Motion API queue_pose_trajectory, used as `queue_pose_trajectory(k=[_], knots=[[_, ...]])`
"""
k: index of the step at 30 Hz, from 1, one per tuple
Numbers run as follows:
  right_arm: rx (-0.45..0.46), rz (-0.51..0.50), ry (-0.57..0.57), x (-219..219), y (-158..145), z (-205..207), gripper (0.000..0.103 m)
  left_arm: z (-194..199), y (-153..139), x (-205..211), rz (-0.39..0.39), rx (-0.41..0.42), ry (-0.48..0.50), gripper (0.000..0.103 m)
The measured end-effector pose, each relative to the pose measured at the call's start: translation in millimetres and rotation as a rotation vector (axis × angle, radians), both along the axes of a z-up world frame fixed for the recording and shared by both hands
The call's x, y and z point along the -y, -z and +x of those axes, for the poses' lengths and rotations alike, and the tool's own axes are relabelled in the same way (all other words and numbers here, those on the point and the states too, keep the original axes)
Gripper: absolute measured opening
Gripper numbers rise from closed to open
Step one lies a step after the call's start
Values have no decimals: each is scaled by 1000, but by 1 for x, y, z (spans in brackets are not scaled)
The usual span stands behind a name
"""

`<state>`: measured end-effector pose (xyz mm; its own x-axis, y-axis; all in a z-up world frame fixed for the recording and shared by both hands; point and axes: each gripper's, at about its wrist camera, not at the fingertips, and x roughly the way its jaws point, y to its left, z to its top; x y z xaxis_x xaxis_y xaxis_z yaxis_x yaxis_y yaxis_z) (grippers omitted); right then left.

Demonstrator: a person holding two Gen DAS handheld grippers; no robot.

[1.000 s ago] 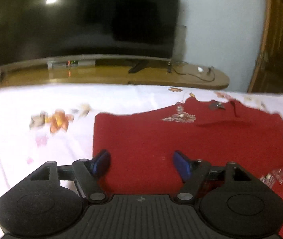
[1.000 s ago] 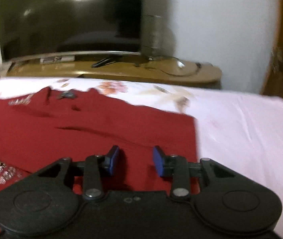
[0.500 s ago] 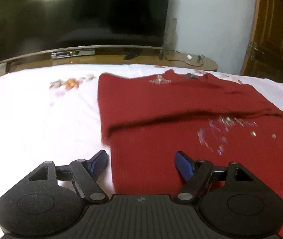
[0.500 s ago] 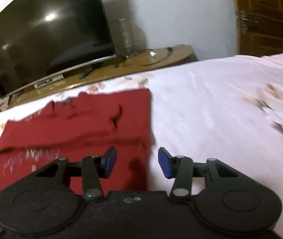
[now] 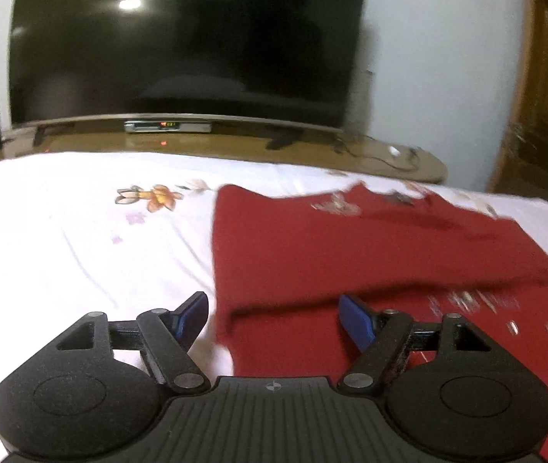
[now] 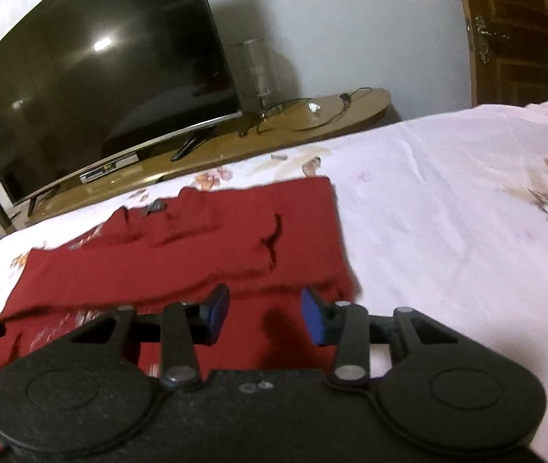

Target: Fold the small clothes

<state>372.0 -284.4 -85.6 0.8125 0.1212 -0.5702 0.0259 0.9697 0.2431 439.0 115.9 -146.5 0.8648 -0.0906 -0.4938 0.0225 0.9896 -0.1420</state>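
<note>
Spread flat on a white bedsheet (image 5: 61,254) printed with small orange and pink flowers, a dark red knitted garment (image 5: 351,254) is seen from both wrist cameras. Its far part has been folded toward the near side, so that a doubled layer ends in a soft horizontal edge running across the cloth just beyond the fingertips. Below that edge, on the single layer, a scatter of small shiny beads or sequins (image 5: 474,303) can be made out, blurred. Near the far edge a notch like a neckline is seen, with pale embroidery (image 5: 335,206) beside it. In the right wrist view a dark crease or slit (image 6: 274,237) is marked in the upper layer, and the garment's right edge lies close to the right-hand fingertip. The left gripper (image 5: 274,318) is held over the garment's left edge with its blue-padded jaws wide apart and nothing between them. The right gripper (image 6: 264,314) is held low over the red cloth; its jaws have just been closing somewhat but are still parted, with no cloth pinched. Beyond the bed a large dark television (image 5: 181,38) is seen on a wooden stand (image 6: 312,115), with a brown door (image 6: 524,31) at the right.
</note>
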Motion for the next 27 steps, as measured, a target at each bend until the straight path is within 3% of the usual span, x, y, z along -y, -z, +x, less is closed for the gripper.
queue_pose_trajectory(k=[4, 7, 9, 11, 15, 20, 23, 24, 25, 27], knots=[[-11, 91, 36, 3, 14, 38, 40, 23, 6, -16, -100, -19, -41, 75], [-52, 164, 60, 8, 30, 58, 38, 35, 13, -24, -129, -41, -69, 75], [-47, 181, 37, 5, 32, 59, 12, 42, 18, -28, -139, -64, -76, 75], [-49, 151, 34, 1, 33, 55, 5, 47, 19, -26, -113, -66, -62, 75], [-3, 135, 58, 6, 24, 35, 4, 52, 21, -26, -102, -66, -50, 75], [-42, 97, 61, 8, 32, 36, 4, 51, 17, -17, -34, -75, -36, 75], [8, 40, 94, 4, 14, 24, 21, 33, 2, -20, -52, -2, -21, 75], [57, 19, 80, 1, 5, 15, 21, 32, -1, -17, -38, 4, -11, 75], [78, 7, 50, -3, -1, 11, 21, 36, 1, -12, -10, -18, -5, 75], [36, -54, -9, -18, 1, 19, 18, 50, 12, -3, 21, -116, -3, 75]])
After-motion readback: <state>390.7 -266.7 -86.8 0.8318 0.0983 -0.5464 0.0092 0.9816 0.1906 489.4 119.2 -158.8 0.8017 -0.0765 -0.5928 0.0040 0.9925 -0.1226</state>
